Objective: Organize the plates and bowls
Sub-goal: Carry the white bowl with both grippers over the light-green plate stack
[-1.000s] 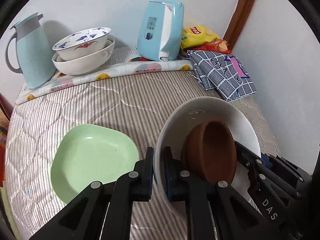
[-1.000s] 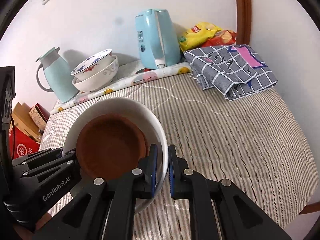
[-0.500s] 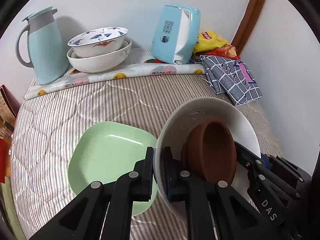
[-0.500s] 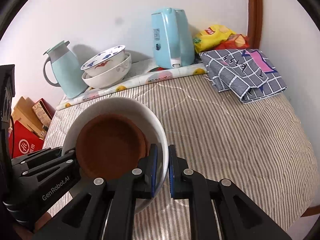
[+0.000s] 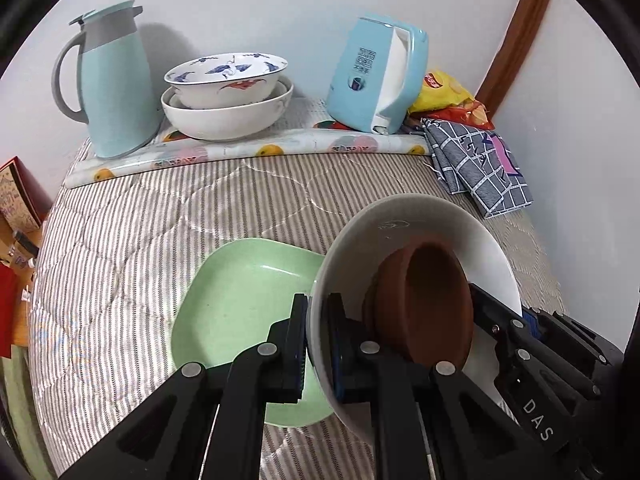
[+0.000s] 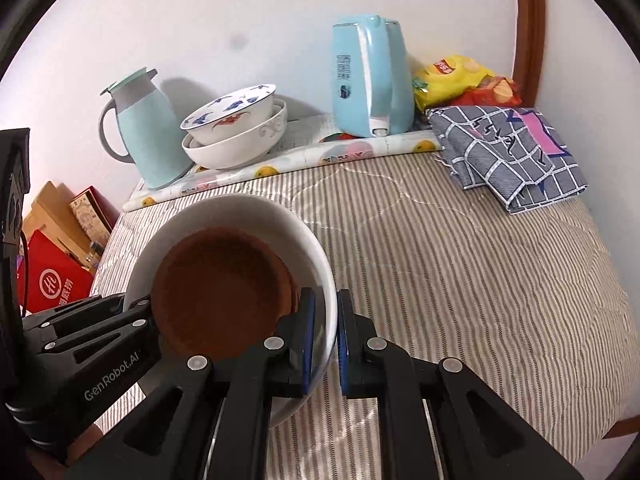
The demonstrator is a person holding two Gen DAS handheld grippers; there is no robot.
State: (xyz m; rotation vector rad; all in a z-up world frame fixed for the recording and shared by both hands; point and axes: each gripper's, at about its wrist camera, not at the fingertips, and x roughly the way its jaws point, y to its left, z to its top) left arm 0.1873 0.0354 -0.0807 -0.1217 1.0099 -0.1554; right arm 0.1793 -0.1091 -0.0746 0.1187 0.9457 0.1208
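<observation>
Both grippers hold one white bowl (image 5: 420, 220) by opposite rims, above the striped table. A brown bowl (image 5: 428, 304) sits inside it. My left gripper (image 5: 318, 344) is shut on the bowl's left rim. My right gripper (image 6: 324, 334) is shut on its right rim; the white bowl (image 6: 240, 212) and the brown bowl (image 6: 220, 288) show there too. A green square plate (image 5: 240, 304) lies on the table, partly under the held bowl. A patterned bowl (image 5: 228, 80) is nested in a white bowl (image 5: 224, 120) at the back.
A pale blue jug (image 5: 112, 80) stands back left and a blue kettle (image 5: 376, 76) back right on a fruit-print mat (image 5: 248, 152). Snack bags (image 5: 448, 96) and a folded checked cloth (image 5: 480, 164) lie at the right. Boxes (image 6: 60, 248) sit off the left edge.
Both grippers have carried the white bowl with the brown bowl leftward and forward; it now overlaps the green plate. The back objects look nearer. The grips are unchanged.
</observation>
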